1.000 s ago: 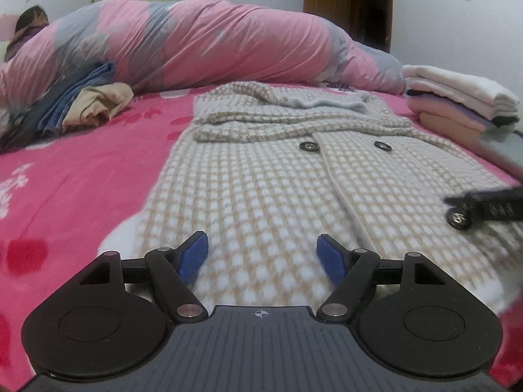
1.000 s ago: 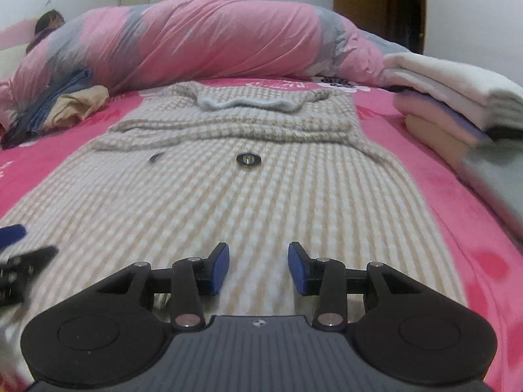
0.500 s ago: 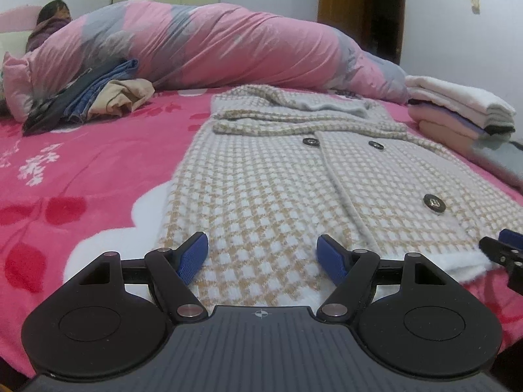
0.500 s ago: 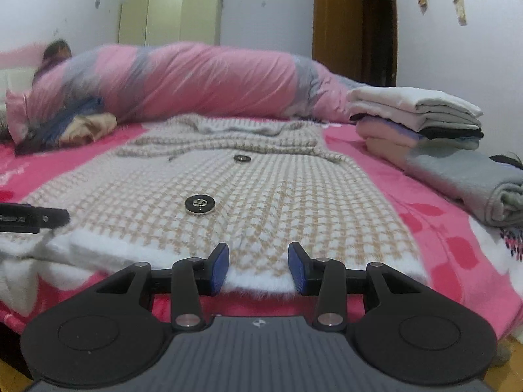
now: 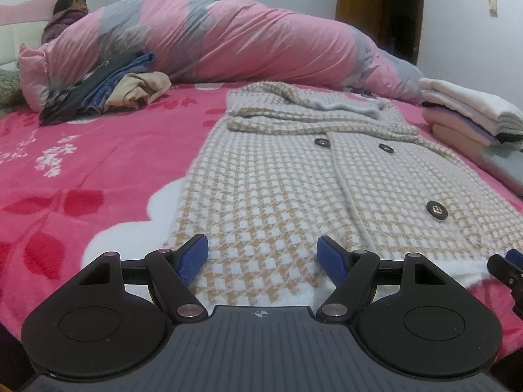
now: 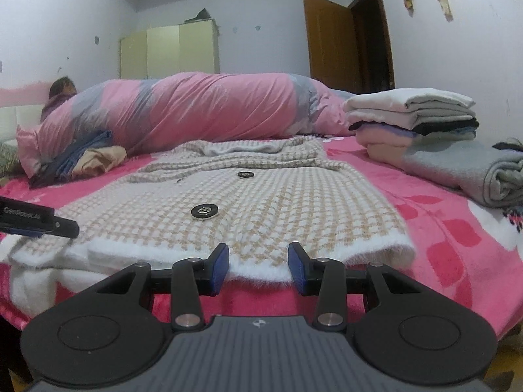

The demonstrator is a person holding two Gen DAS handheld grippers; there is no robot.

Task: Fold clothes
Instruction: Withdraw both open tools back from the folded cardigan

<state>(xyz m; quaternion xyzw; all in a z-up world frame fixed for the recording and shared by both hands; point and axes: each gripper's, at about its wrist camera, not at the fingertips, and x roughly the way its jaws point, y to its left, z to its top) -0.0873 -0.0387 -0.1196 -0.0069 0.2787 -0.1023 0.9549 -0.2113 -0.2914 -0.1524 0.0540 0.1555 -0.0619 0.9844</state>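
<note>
At the coat's near hem, you've drawn both back: left hand-held gripper (image 5: 262, 258) and right hand-held gripper (image 6: 258, 268) hover apart, empty, over the checked coat (image 5: 278, 176) — bottom fold comes next.

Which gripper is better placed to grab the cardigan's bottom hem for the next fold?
Right, probably. The right gripper sits level with the white hem of the cardigan, jaws open just before it. The left gripper hovers above the fabric, past the edge.
</note>
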